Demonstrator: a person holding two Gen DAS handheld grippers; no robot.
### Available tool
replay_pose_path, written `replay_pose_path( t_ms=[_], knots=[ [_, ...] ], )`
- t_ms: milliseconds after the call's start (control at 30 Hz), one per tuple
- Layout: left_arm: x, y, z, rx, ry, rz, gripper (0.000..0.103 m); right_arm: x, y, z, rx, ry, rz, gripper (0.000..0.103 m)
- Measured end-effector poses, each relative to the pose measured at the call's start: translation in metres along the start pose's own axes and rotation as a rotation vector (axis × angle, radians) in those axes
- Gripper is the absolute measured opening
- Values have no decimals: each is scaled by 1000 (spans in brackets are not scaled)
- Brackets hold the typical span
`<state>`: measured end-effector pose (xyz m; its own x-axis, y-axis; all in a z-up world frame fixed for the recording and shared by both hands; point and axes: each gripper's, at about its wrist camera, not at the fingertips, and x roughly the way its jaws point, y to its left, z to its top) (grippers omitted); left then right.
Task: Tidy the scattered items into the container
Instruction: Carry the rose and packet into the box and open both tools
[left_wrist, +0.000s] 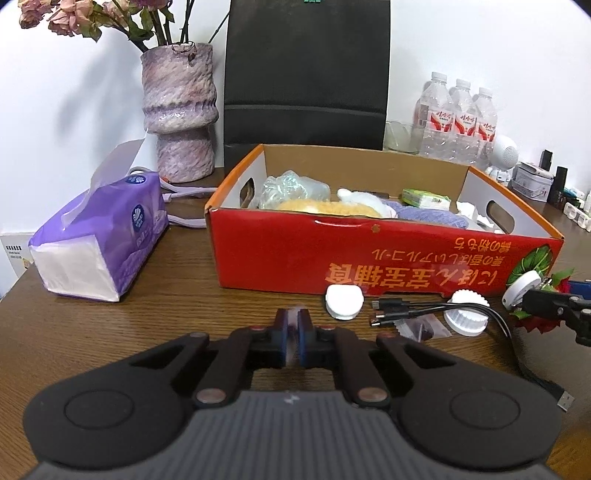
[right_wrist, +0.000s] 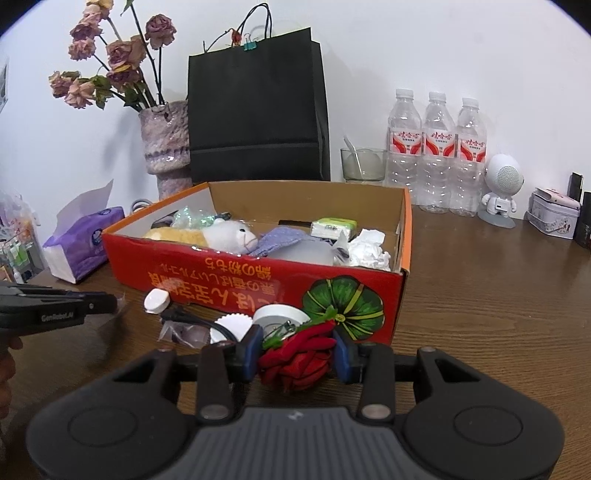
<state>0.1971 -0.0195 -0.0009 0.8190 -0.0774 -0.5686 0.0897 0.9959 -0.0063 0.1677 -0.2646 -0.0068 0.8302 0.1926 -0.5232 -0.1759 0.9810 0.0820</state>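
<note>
A red cardboard box (left_wrist: 295, 258) (right_wrist: 258, 284) stands on the wooden table, holding a plush toy (right_wrist: 229, 232), purple cloth, crumpled paper and packets. In front of it lie a white clip (left_wrist: 343, 301), black cables (left_wrist: 413, 310), white ridged caps (left_wrist: 465, 317) and a small clear bag (left_wrist: 421, 328). My left gripper (left_wrist: 293, 325) is shut on a thin clear film, low over the table left of these items. My right gripper (right_wrist: 297, 349) is shut on a red fabric rose (right_wrist: 299, 362) near the box's front right; it also shows in the left wrist view (left_wrist: 535, 321).
A purple tissue pack (left_wrist: 103, 240) lies left of the box. A vase of dried roses (left_wrist: 181, 114), a black paper bag (right_wrist: 255, 110), a glass, three water bottles (right_wrist: 436, 147), a white robot figure (right_wrist: 500, 188) and a tin (right_wrist: 554, 218) line the back.
</note>
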Motion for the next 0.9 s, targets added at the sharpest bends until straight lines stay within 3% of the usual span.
replay_pose_path(
  t_ms=[200,267,300,367,400,500,533,600,900],
  knots=[
    [-3,0,-1,15,-7,-8,6,-1,1,0,-5,-2,-1,38],
    [-1,1,-2,6,9,-22,10,0,2,-1,-6,1,-3,38],
    [1,2,-3,0,18,-26,14,0,2,-1,-6,3,-4,38],
    [4,1,-4,12,36,-29,40,1,2,-1,-7,7,-6,38],
    [7,0,-5,22,43,-16,45,1,2,-1,-8,8,-6,38],
    [12,-2,-7,45,60,-10,38,2,3,-2,-12,13,-7,38],
    [12,0,-6,39,66,-24,18,3,3,-2,-12,16,-7,38],
    [9,4,-5,12,64,-47,13,4,4,-2,-13,23,-10,38],
    [-6,-2,0,21,8,-74,12,3,2,-3,-8,21,-9,38]
  ],
)
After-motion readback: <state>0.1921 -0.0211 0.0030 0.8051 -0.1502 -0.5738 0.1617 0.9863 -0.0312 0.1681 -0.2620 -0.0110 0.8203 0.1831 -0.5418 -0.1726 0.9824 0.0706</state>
